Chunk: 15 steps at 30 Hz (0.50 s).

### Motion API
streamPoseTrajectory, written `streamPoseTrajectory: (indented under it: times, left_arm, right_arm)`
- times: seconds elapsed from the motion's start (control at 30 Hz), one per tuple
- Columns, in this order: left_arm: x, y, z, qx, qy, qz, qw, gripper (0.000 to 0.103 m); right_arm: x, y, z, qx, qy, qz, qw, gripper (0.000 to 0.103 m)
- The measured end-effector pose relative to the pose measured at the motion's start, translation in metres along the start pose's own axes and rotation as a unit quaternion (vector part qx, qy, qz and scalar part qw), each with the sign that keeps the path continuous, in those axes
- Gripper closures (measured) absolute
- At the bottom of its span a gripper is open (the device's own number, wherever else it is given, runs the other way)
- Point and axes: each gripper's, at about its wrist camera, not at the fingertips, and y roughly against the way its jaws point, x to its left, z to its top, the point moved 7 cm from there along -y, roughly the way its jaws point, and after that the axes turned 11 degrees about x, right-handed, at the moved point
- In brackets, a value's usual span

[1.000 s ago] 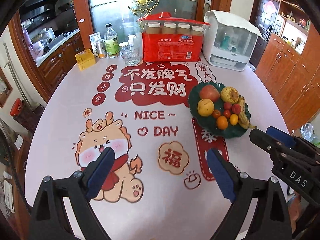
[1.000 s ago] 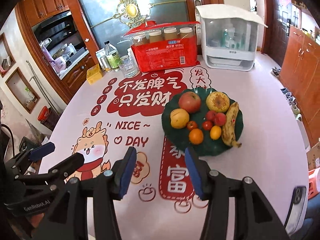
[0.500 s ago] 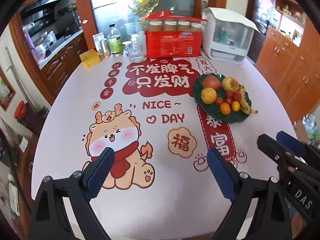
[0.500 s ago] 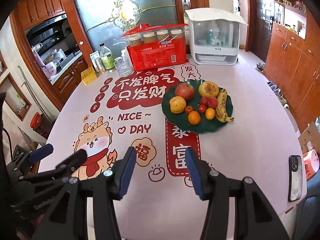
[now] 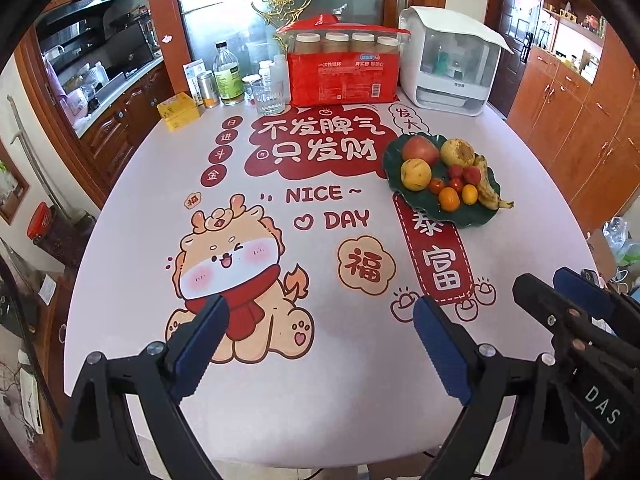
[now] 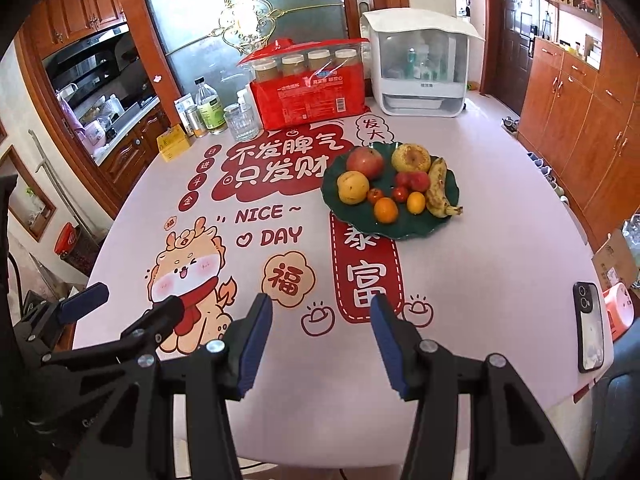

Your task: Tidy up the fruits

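In the left wrist view, my left gripper (image 5: 318, 346) is at the bottom of the frame, jaws wide apart with nothing between them, above the printed table cover (image 5: 280, 400). The green plate (image 5: 472, 218) sits right of centre, and all the fruit I can see lies on it: an apple (image 5: 419, 149), a banana (image 5: 489, 185), an orange (image 5: 448, 199). In the right wrist view, my right gripper (image 6: 322, 338) is also wide and empty, low in the frame, with the plate above it, slightly right. No fruit lies loose on the table. This fits a finished plate or one still to be sorted, so I would keep both tools high and clear of the phone (image 6: 589, 332) at the right edge.
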Motion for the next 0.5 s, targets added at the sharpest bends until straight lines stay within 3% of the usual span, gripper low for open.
streamPoseTrajectory:
  times: [0.5]
  left_arm:
    - [0.008, -0.005, 0.003, 0.002, 0.009, -0.004, 0.9999, 0.011]
  right_arm:
    - [0.01, -0.002, 0.0, -0.001, 0.012, -0.002, 1.0, 0.051]
